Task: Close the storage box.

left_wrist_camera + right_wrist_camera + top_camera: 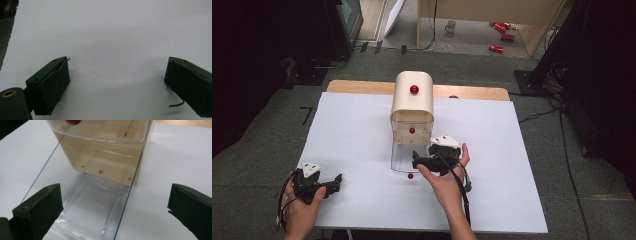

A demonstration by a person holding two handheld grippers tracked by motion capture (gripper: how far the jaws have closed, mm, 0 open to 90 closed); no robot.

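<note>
We see right gripper [418, 162] jaws wide, nothing between them, at clear flap [404, 159] lying flat on table [352, 130] before beige box [412, 107]. Flap long axis runs toward us. Left gripper [337, 181] wide, empty, well apart.

The surface [362, 150] is covered by a smooth, matt white sheet, and bare pale wood is seen along its far edge [357, 87]. The box [412, 97] is made of cream material with a smooth, slightly satin finish. Its door [404, 156], folded down toward the near side, is of clear, glossy plastic, and light is reflected along its edges. The knobs [414, 89] are red and shiny, like polished plastic. The left gripper [117, 82] and right gripper [115, 210] are matt black; their pads [53, 87] look wrapped in a dull, slightly rough covering, with a loose thread at one. The floor [262, 165] is laid with grey, rough carpet.
</note>
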